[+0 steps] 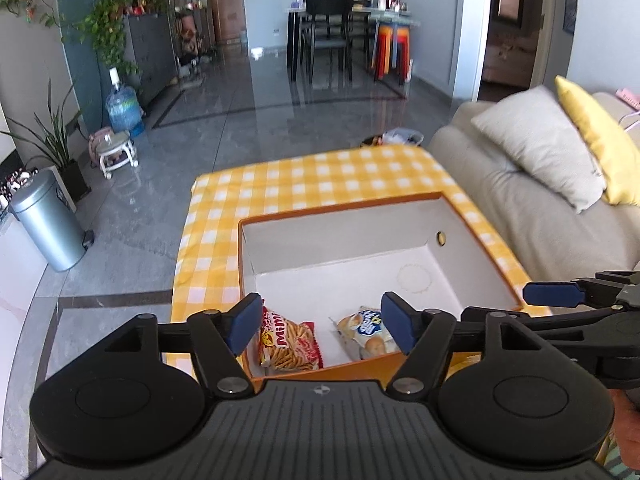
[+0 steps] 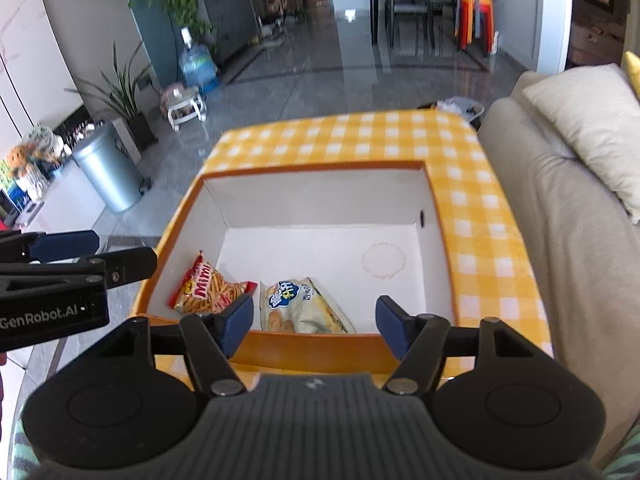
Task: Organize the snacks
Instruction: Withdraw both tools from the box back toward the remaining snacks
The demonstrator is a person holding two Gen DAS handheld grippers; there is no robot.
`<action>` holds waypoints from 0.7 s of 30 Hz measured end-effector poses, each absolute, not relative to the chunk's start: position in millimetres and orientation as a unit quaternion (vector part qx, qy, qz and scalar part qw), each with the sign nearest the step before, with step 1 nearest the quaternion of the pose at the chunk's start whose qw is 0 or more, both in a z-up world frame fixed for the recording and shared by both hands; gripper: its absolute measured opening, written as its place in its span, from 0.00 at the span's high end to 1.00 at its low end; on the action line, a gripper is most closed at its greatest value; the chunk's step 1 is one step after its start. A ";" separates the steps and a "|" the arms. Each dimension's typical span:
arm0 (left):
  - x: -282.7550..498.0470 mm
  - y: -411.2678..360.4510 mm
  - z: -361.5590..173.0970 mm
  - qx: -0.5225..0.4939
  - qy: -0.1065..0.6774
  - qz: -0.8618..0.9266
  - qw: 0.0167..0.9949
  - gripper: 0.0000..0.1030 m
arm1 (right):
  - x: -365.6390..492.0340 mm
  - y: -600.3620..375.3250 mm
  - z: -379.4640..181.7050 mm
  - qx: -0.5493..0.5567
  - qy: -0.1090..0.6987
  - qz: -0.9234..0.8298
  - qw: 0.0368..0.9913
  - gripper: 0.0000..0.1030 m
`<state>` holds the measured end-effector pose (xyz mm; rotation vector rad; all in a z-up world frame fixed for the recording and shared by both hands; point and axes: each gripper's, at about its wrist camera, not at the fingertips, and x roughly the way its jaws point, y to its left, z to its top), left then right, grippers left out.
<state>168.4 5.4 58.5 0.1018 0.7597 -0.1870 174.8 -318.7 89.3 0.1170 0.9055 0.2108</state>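
An orange box [image 1: 488,240] with a white inside stands on a yellow checked tablecloth [image 1: 320,176]; it shows in the right wrist view too [image 2: 438,216]. Inside, at the near wall, lie a red Mimi snack bag [image 1: 290,342] [image 2: 210,290] and a pale cracker bag [image 1: 366,332] [image 2: 302,308], side by side. My left gripper [image 1: 322,326] is open and empty above the box's near edge. My right gripper [image 2: 314,322] is open and empty, also above the near edge. The right gripper shows at the right of the left wrist view [image 1: 560,300]; the left shows at the left of the right wrist view [image 2: 60,268].
A beige sofa [image 2: 568,208] with a grey cushion [image 1: 540,140] and a yellow cushion [image 1: 600,136] stands right of the table. A metal bin [image 1: 48,224], plants, a water bottle [image 1: 122,106] and a dining table with stools [image 1: 392,46] stand on the grey floor beyond.
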 end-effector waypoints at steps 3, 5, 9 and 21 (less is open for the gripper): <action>154.3 6.1 57.9 0.034 0.371 -0.100 0.923 0.17 | 152.5 -322.7 98.1 0.051 0.416 0.096 0.903 0.31; 145.5 5.8 54.6 0.033 0.372 -0.105 0.922 0.17 | 136.8 -325.0 101.8 0.040 0.403 0.091 0.910 0.28; 123.9 5.1 48.7 0.032 0.361 -0.112 0.926 0.17 | 107.8 -330.1 104.2 0.029 0.384 0.084 0.919 0.22; 75.3 14.2 9.3 -0.018 0.419 -0.128 0.899 0.14 | 39.9 -353.6 76.6 0.043 0.399 0.067 0.913 0.21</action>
